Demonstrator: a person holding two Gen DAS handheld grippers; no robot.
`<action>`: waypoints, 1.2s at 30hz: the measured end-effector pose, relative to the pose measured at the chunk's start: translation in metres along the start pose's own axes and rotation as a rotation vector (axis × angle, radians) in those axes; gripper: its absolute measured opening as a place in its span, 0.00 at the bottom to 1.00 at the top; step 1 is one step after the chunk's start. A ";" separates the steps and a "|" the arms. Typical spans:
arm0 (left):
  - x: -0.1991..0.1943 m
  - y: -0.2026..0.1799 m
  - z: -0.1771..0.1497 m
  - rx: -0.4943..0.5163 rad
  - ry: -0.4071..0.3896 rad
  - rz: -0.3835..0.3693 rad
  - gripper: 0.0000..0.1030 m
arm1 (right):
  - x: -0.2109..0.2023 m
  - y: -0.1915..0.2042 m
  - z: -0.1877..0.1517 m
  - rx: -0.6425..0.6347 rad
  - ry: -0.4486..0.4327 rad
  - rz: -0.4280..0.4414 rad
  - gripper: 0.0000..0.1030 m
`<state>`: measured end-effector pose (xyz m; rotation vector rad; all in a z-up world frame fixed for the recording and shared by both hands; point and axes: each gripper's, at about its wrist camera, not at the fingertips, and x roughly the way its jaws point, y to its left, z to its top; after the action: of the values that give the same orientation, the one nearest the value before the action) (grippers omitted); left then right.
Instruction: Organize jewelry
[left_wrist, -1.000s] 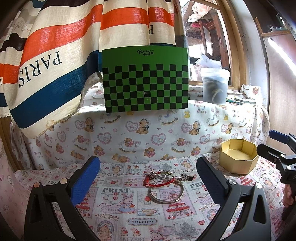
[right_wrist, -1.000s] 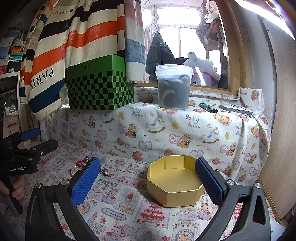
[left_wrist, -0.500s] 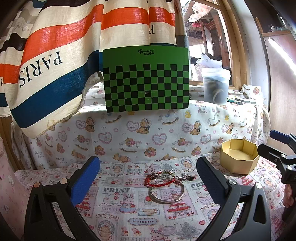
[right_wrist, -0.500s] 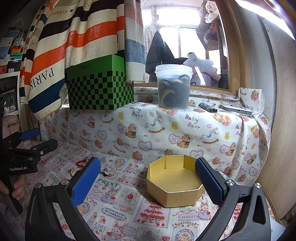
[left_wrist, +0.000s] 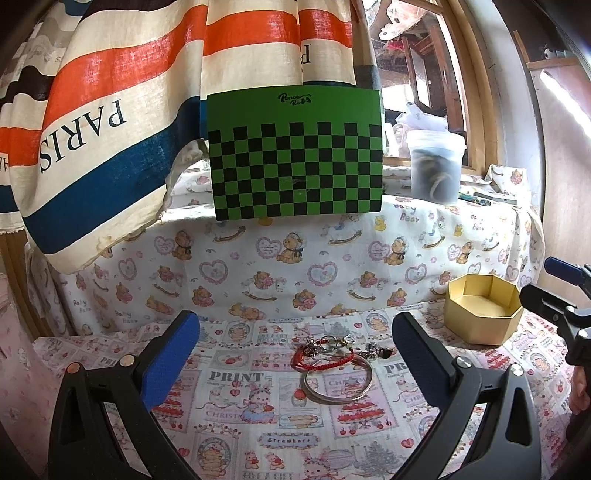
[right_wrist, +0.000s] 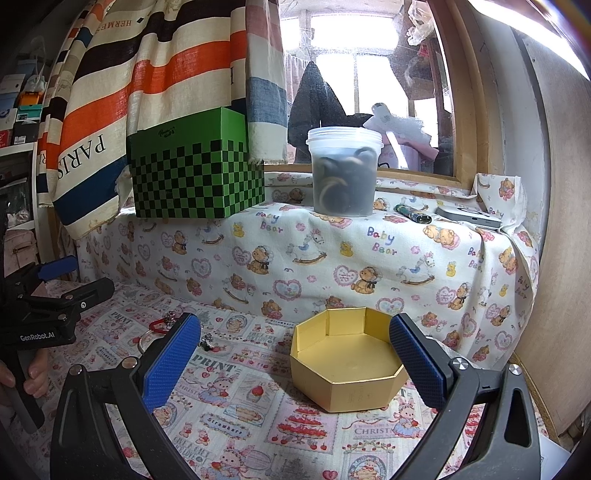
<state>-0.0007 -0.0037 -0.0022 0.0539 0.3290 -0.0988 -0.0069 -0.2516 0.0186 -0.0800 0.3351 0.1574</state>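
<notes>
One small heap of jewelry (left_wrist: 334, 360) lies on the printed tablecloth (left_wrist: 236, 406) just below the middle of the left wrist frame: a silver bangle (left_wrist: 337, 384) flat on the cloth nearest the camera, a red cord bracelet (left_wrist: 325, 360) draped across its far rim, and a tangle of small metal charms (left_wrist: 343, 341) trailing to the right behind them. The heap sits squarely between the two blue pads of the left gripper (left_wrist: 295, 358), a little ahead of the fingertips, and the jaws are spread wide with nothing in them. The heap's long axis runs left to right across the frame, roughly along the line between the pads, so I judge that a straight advance and a closing would catch the cord and bangle edge-on; the flat bangle may slip under a pad. The gold octagonal box (left_wrist: 482, 314), open and empty as far as can be seen, stands at the right of that frame, well apart from the heap. In the right wrist frame the same box (right_wrist: 347, 365) fills the lower middle, lying between the spread, empty fingers of the right gripper (right_wrist: 295, 358), while the jewelry shows only at the lower left, partly hidden behind the left pad. The left gripper is therefore plainly the nearer to the jewelry, and the right one to the box.
</notes>
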 end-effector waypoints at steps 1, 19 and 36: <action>0.000 0.000 0.000 -0.001 0.000 -0.006 1.00 | 0.001 -0.002 0.000 0.001 0.001 -0.006 1.00; 0.005 0.015 0.002 -0.055 0.038 0.012 1.00 | -0.010 -0.009 -0.001 0.037 -0.018 -0.087 1.00; 0.011 0.046 0.015 -0.112 0.085 0.021 0.83 | 0.018 -0.001 0.009 0.077 0.250 0.115 0.69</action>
<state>0.0190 0.0403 0.0104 -0.0498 0.4179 -0.0572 0.0127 -0.2490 0.0216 -0.0040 0.5955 0.2493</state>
